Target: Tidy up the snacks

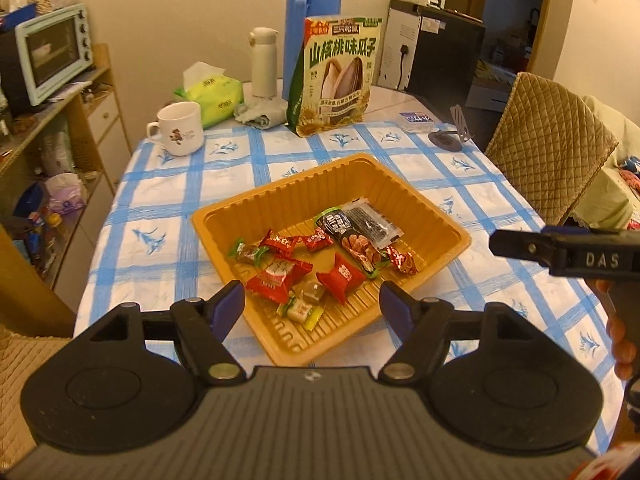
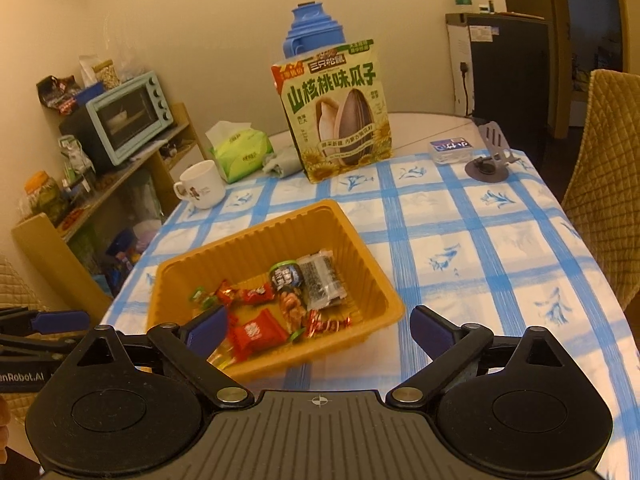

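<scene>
An orange plastic tray (image 1: 436, 216) sits mid-table on the blue checked cloth and holds several wrapped candies (image 1: 342, 276) and two dark snack packets (image 1: 352, 236). It also shows in the right wrist view (image 2: 352, 236). A large sunflower seed bag (image 1: 338, 76) stands upright behind the tray, also in the right wrist view (image 2: 338, 116). My left gripper (image 1: 312, 308) is open and empty, above the tray's near edge. My right gripper (image 2: 320, 328) is open and empty, above the tray's near right corner; its side shows in the left wrist view (image 1: 560, 250).
A white mug (image 1: 178, 128), a tissue pack (image 1: 212, 96), a white flask (image 1: 264, 62), a blue thermos (image 1: 312, 20), a small box (image 1: 418, 120) and a phone stand (image 1: 452, 128) stand at the back of the table. Padded chairs (image 1: 552, 140) flank it. A shelf with an oven (image 1: 52, 52) is left.
</scene>
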Motion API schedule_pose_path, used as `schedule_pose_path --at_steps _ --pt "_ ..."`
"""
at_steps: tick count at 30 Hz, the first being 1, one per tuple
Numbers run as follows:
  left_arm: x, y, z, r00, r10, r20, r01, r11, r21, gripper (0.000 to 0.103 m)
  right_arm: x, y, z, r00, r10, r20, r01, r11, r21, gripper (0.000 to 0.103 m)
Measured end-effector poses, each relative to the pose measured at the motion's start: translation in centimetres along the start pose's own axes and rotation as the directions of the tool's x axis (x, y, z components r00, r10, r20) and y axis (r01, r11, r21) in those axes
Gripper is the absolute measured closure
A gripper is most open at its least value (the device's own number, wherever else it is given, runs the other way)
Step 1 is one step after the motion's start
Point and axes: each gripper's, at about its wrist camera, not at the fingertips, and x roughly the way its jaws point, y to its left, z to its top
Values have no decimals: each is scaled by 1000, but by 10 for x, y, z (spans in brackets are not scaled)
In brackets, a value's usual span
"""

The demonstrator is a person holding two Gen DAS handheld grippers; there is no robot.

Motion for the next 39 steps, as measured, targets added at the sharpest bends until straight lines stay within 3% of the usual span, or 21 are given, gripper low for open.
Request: schedule_pose_path --at_steps 8,22,39 --pt "-53 -30 -34 1000 27 -1 -27 999 -37 30 -62 2 -36 1000 -13 -20 12 998 -57 6" --pt "-121 -93 -108 998 37 -47 -40 997 -59 30 -152 -17 -104 995 11 -96 -15 999 -43 6" --pt "-172 -143 -172 997 -3 -84 -1 999 -46 30 -217 -28 -166 990 1 -144 -6 999 -35 6"
